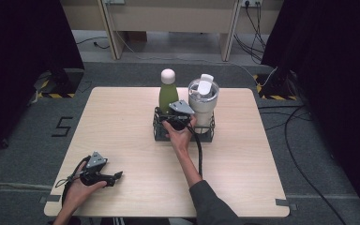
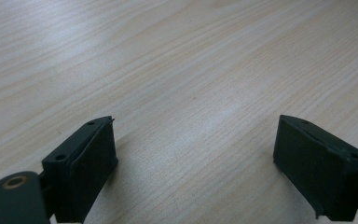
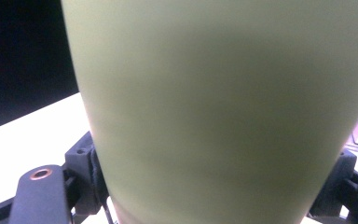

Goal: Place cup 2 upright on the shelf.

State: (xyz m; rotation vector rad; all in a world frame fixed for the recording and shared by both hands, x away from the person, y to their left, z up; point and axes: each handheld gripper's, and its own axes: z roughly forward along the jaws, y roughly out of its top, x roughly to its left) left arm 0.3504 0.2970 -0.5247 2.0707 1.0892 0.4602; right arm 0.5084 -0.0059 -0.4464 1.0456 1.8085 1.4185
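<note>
Grasping is the step I judge to be in hand. From the high view, my right tool point(image 1: 177, 116) sits at the green bottle point(image 1: 168, 96), which stands upright in the left compartment of a black wire rack point(image 1: 207, 135) at the middle of the tabletop point(image 1: 122, 122), toward its far edge. A steel tumbler point(image 1: 202, 103) with a clear lid stands just beside the bottle, on its right, in the same rack. My left tool point(image 1: 116, 176) rests at the near left of the tabletop, well apart from the rack.

In the left gripper view, that tool's jaws stand spread wide over bare wood with nothing between them.

In the right gripper view, the green bottle point(image 3: 223, 107) sits right up against the lens, with a black jaw hugging each flank near its base. I read the right tool as pinching the bottle, though the actual contact is hard to confirm at this closeness.

Whether the bottle is going in or coming out, I cannot tell. If it is coming out, my next move calls for a straight vertical lift, so the base clears the wire rim without nudging the tumbler.
</note>
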